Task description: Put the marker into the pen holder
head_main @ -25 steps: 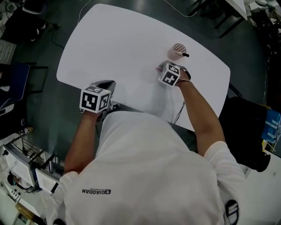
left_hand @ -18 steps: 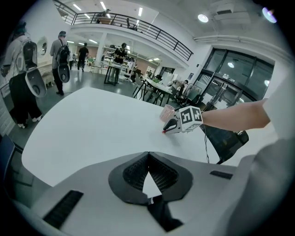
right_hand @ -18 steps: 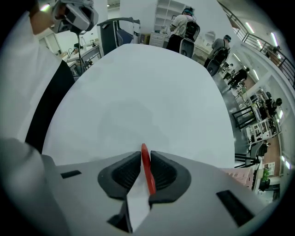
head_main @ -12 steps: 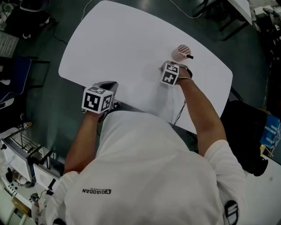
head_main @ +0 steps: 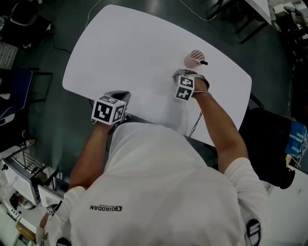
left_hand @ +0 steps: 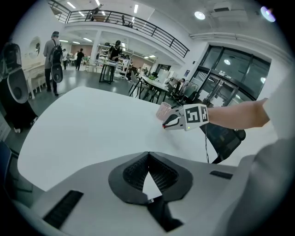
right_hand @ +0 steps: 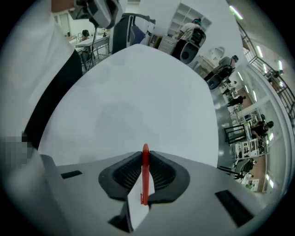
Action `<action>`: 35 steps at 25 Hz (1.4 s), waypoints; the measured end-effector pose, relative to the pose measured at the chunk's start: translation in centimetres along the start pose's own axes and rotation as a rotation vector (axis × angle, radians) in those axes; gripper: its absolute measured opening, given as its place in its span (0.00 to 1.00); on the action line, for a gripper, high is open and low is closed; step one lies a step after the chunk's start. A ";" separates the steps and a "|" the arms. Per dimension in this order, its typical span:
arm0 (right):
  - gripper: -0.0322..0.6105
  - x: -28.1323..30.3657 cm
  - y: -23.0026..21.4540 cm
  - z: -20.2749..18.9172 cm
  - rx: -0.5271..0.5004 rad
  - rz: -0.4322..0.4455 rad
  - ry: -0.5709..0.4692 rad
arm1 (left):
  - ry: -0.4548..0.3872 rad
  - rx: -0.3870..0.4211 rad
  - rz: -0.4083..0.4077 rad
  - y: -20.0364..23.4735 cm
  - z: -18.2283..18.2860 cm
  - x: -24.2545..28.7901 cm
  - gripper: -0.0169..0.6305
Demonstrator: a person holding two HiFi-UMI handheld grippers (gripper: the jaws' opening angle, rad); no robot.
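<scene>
A white rounded table (head_main: pixel 134 53) stands on a dark floor, with a black office chair (head_main: pixel 269 139) at its right end, a blue chair (head_main: pixel 12 91) off its left end and a thin cable (head_main: pixel 192 10) trailing on the floor beyond its far edge. Toward the table's right end stands a pink perforated pen holder (head_main: pixel 194 57), upright, with a dark pen (head_main: pixel 202 62) leaning out over its rim to the right. Only a narrow strip of tabletop separates the holder from the right gripper (right_hand: pixel 145 154), which hangs just beside it on the person's side. The left gripper (left_hand: pixel 148 159) is well apart, at the near edge of the table.

The head view hides both pairs of jaws under the marker cubes and shows nothing of the task's thing. The right gripper view shows it: a slim red marker (right_hand: pixel 145 177) stands upright between the ribbed pads, which have just been closing and are clamped on it, its tip poking past them; the holder is out of that view. The left gripper view shows that gripper's jaws brought together at the tips with nothing between them. It also catches the pink holder and the right gripper side-on, and people (left_hand: pixel 53 48) walking in a hall behind
</scene>
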State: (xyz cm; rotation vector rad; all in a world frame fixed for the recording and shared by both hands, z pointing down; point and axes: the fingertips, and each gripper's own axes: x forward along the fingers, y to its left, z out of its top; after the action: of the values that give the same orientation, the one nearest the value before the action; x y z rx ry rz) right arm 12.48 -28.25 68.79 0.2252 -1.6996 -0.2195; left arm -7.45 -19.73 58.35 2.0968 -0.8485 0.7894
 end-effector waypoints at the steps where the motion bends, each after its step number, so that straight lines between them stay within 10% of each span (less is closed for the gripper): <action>1: 0.16 -0.9 -0.5 0.3 0.043 -0.024 -0.033 | 0.003 0.006 -0.003 0.0 0.1 0.1 0.07; 20: 0.15 -17.4 -9.3 -7.6 1.200 -0.299 -0.750 | 0.033 0.146 -0.071 -5.0 3.0 2.9 0.07; 27: 0.15 -20.8 -12.8 -9.9 1.277 -0.447 -0.834 | 0.021 0.133 -0.061 -5.0 2.8 2.4 0.07; 35: 0.16 -17.5 -13.7 -10.5 1.218 -0.486 -0.701 | -0.006 0.073 -0.054 -4.4 1.8 1.2 0.07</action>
State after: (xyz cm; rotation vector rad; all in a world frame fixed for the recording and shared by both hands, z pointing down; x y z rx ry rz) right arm 25.57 -36.75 49.83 1.6192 -2.2512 0.4797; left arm -2.97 -19.27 56.54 2.1781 -0.7740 0.7970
